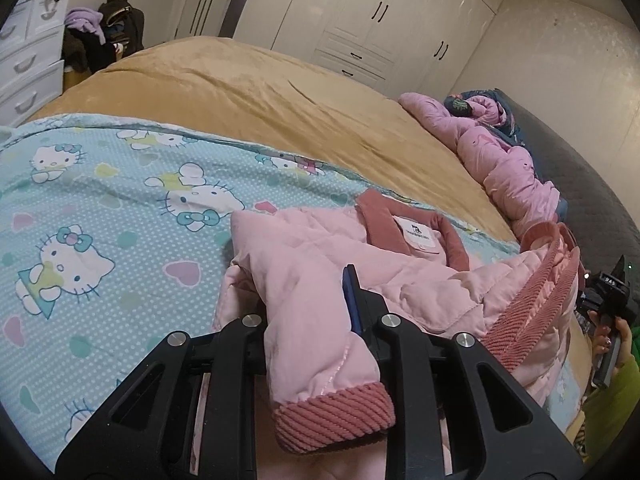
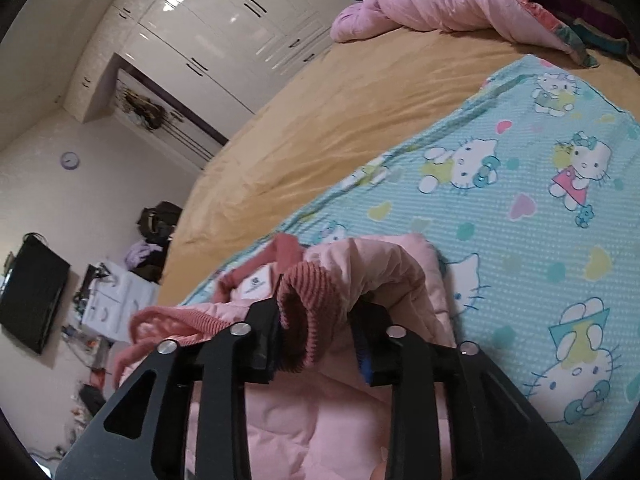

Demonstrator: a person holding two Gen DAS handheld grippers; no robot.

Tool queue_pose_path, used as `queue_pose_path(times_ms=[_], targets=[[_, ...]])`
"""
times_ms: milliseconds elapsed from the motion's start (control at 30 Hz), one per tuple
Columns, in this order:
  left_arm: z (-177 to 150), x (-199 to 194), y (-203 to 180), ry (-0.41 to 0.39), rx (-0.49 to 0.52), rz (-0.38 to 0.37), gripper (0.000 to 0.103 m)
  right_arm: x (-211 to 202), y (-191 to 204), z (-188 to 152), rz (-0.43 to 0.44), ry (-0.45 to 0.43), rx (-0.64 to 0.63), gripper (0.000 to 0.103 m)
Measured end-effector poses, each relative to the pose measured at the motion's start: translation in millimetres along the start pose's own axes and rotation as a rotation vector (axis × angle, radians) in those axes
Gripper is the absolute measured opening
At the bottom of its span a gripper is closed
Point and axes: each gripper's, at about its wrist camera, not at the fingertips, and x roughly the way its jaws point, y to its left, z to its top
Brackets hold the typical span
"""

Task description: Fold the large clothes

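A pink quilted jacket (image 1: pixel 400 280) with darker ribbed collar, cuffs and hem lies on the blue cartoon-cat sheet (image 1: pixel 100 208), collar and white label facing up. My left gripper (image 1: pixel 312 320) is shut on one sleeve (image 1: pixel 316 344), whose ribbed cuff (image 1: pixel 332 416) hangs toward the camera. My right gripper (image 2: pixel 316 336) is shut on the other sleeve (image 2: pixel 372 268), its ribbed cuff (image 2: pixel 308 304) drooping between the fingers, above the jacket body (image 2: pixel 312 420). The right gripper also shows at the left wrist view's right edge (image 1: pixel 612 304).
The cat sheet lies over a tan bedspread (image 1: pixel 260 92). A crumpled pink quilt (image 1: pixel 508 160) is heaped at the bed's far side. White wardrobes (image 1: pixel 360 12) line the wall. A white drawer unit (image 1: pixel 28 60) and a clothes pile (image 1: pixel 104 32) stand beyond the bed.
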Motion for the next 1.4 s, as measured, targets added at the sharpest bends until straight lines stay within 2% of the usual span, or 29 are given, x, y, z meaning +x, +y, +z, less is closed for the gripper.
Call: queue_pose_path(times_ms=[33,67,100,233,300,367,400,533,600,667,700,733,1000,1067,1133,1200,1267,1333,1367,1400], targets=[[0.2,0.4,-0.3,0.002,0.002,-0.002,0.015,-5.0,3.1,0.8,0.019,-0.023,-0.011,0.072],[0.1,1.0,-0.9,0.003,0.003,-0.004,0.015,-12.3,8.2,1.1,0.008,-0.06,-0.03,0.095],[0.2,1.5,-1.3,0.003,0.004,-0.003,0.015,-16.9,13.3,1.6,0.006,-0.078,-0.05,0.096],[0.6,2.0,-3.5,0.006,0.008,-0.004,0.017,-23.6,42.0,-9.5,0.038,-0.071,-0.156,0.096],[0.6,2.6,-3.6,0.006,0.006,-0.005,0.017,-18.0,59.0,-23.7,0.03,-0.035,-0.234,0.096],[1.7,2.0,-4.2,0.006,0.005,-0.008,0.018,-4.2,76.9,-47.3,0.023,0.021,-0.315,0.096],[1.4,2.1,-4.4,0.006,0.005,-0.009,0.019,8.5,83.8,-62.0,0.031,0.078,-0.343,0.096],[4.3,-4.4,-6.8,-0.001,0.003,-0.026,0.025,48.7,93.9,-107.1,0.01,0.23,-0.383,0.096],[6.0,-9.4,-8.7,-0.008,-0.002,-0.045,0.031,66.5,94.0,-121.3,-0.06,0.263,-0.401,0.096],[8.7,-16.0,-12.4,-0.014,-0.001,-0.076,0.041,73.8,95.1,-124.2,-0.087,0.26,-0.406,0.097],[9.3,-19.9,-13.6,-0.021,-0.004,-0.092,0.053,76.1,94.1,-122.9,-0.095,0.257,-0.4,0.097],[10.8,-24.6,-15.5,-0.031,-0.009,-0.112,0.059,80.1,92.7,-120.2,-0.108,0.26,-0.383,0.097],[21.1,-66.5,-40.4,-0.115,0.024,-0.177,0.069,86.2,92.1,-116.3,-0.132,0.267,-0.397,0.097],[23.2,-78.0,-44.7,-0.149,0.043,-0.183,0.076,87.1,97.3,-115.0,-0.125,0.27,-0.413,0.097],[25.5,-88.3,-46.1,-0.2,0.081,-0.147,0.081,79.6,96.1,-117.2,-0.108,0.267,-0.413,0.097],[27.6,-92.3,-41.6,-0.22,0.093,-0.119,0.081,66.7,92.6,-115.9,-0.089,0.247,-0.413,0.097],[29.4,-85.3,-28.5,-0.199,0.062,-0.1,0.081,54.5,88.7,-111.0,-0.075,0.215,-0.414,0.097],[29.6,-74.2,-19.7,-0.176,0.068,-0.038,0.083,42.4,83.4,-103.9,-0.075,0.173,-0.416,0.097],[28.6,-64.6,-13.3,-0.153,0.078,0.011,0.086,34.1,78.1,-98.8,-0.082,0.147,-0.411,0.097],[27.4,-55.6,-7.4,-0.127,0.08,0.036,0.094,26.4,71.4,-92.7,-0.091,0.124,-0.396,0.097]])
